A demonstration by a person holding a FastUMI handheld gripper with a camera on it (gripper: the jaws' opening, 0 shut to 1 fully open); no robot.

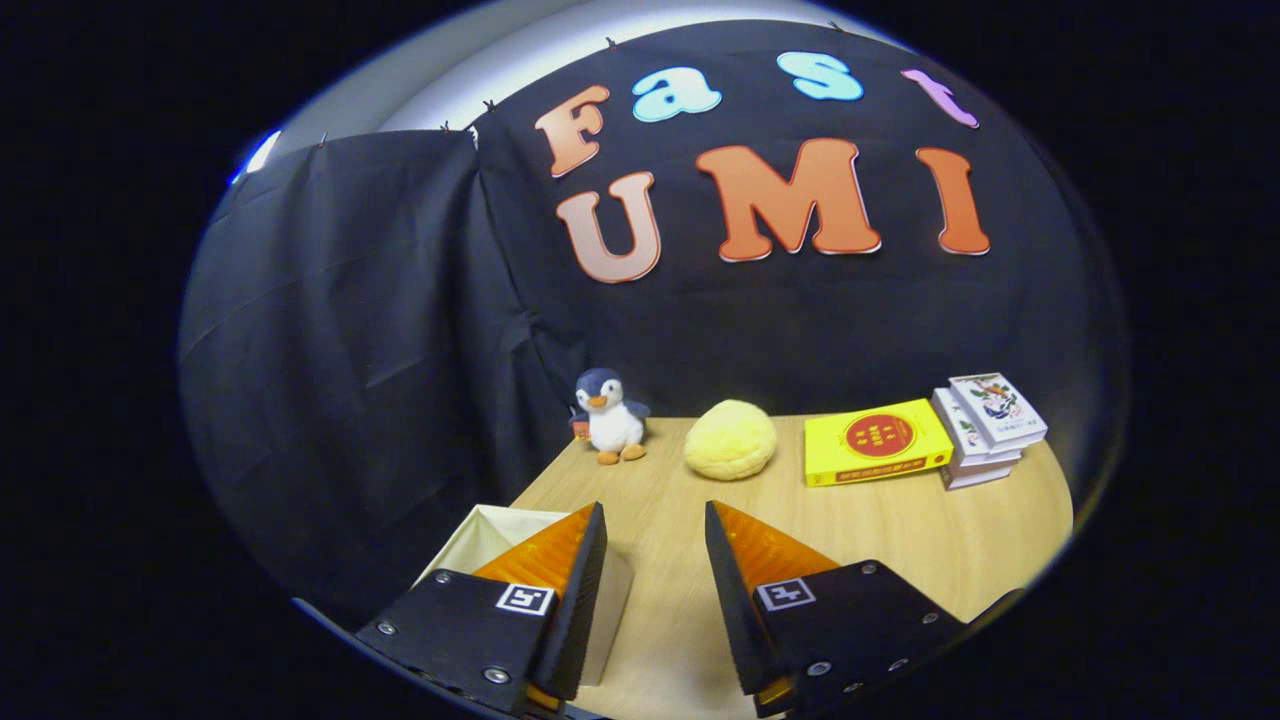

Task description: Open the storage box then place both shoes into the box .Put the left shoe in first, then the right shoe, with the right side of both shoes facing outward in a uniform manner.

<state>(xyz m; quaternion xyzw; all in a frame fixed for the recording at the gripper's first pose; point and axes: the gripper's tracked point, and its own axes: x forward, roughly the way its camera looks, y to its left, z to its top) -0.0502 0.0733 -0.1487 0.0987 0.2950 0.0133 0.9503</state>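
Worktop [900, 530] is carrying a storage box [485, 535] at its near left edge; cream inside is showing, so it is probably already open. Fingers [655, 590] are standing apart, gripping nothing, left one hanging over the box. Next I'd be finding the left shoe and squaring up before closing. Most of the box is sitting hidden behind the left finger, so lid state is unclear. Yellow book [875, 442], book stack [985, 425], yellow cushion [730, 438] and penguin toy [610, 415] are lining the far edge.
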